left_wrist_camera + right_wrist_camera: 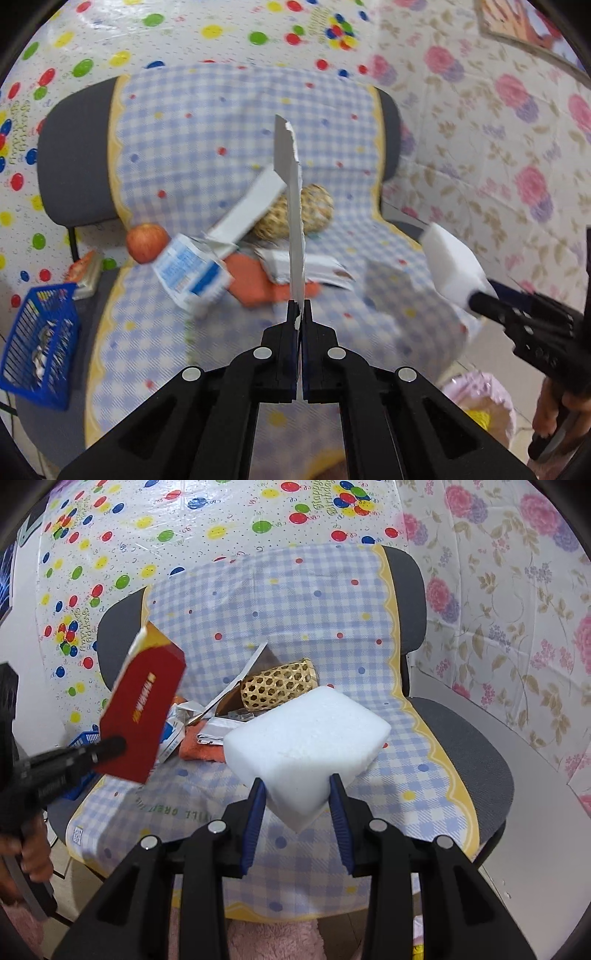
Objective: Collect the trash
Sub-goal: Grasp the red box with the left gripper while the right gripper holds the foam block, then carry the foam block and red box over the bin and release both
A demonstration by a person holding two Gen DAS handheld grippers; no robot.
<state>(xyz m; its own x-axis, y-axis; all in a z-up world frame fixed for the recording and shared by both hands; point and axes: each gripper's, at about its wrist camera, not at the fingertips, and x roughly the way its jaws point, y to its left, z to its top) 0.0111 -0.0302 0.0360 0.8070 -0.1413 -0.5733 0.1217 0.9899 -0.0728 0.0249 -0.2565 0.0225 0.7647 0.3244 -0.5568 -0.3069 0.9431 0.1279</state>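
A flattened red cardboard packet (144, 716) with yellow lettering is pinched in the left gripper (300, 314), whose jaws are closed tight on its lower edge; from the left wrist view the packet shows edge-on as a thin pale strip (293, 221) rising straight up from the fingertips, lifted clear above the chair seat. The right gripper (297, 805) holds a white foam block (306, 738) by one corner, its blue-padded jaws partway open and pressing on either side of the foam, which is also raised off the seat; the same block appears at the right in the left wrist view (452, 264). Below both lies the rest of the litter on the checked blue-and-white cloth (295, 602) that covers a grey office chair (476, 749): a blue-and-white carton (192, 277), torn open with a flap standing up, some crumpled printed paper (314, 267), and an orange cloth (266, 291) under them. Just behind these lies a woven bamboo holder (279, 685) on its side, and a red apple (147, 243) sits at the left edge of the seat, touching the carton. A blue plastic basket (40, 339) stands to the left of the chair, and a bin lined with a pink bag (480, 402) sits low at the right. A hand (31, 853) grips the left tool's handle.
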